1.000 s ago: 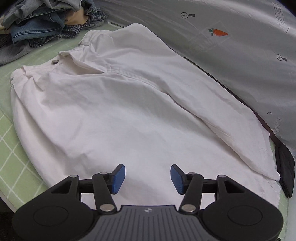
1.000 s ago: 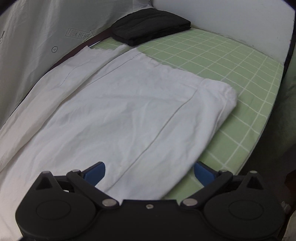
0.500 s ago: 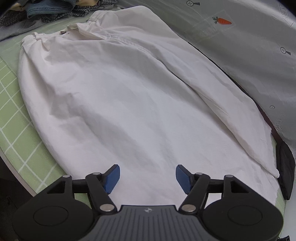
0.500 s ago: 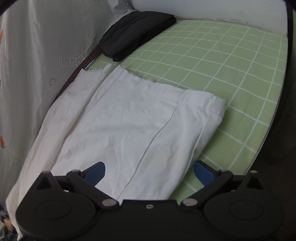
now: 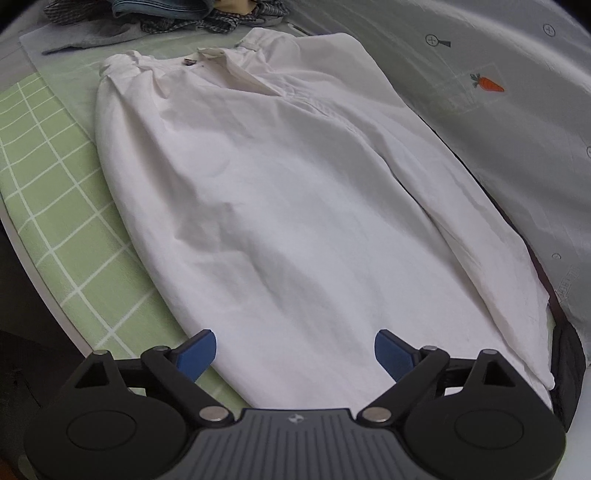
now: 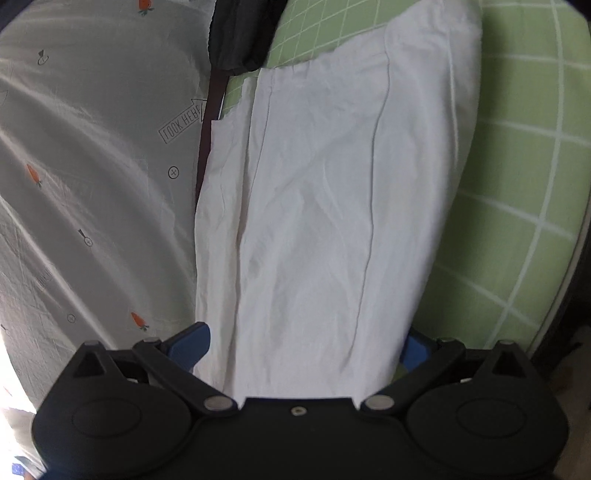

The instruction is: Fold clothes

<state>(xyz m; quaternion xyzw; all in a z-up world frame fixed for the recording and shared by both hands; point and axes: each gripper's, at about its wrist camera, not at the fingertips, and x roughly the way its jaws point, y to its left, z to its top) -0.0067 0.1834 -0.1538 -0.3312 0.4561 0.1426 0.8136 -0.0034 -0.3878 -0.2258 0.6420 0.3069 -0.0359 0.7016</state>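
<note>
Left wrist view, jaws spread wide above white trousers [image 5: 280,206], gripping nothing, right jaws likewise.

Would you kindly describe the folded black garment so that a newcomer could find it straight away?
Start from the green checked mat and follow the white trousers to their leg hems. Just past them, against the grey carrot-print sheet, lies the folded black garment. It is the only dark item at that end.

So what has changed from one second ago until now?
The left hand-held gripper opened wider and drew back along the white cotton trousers. The right hand-held gripper swung to look along the legs, open around them. The trousers stayed flat, ungrasped.
</note>
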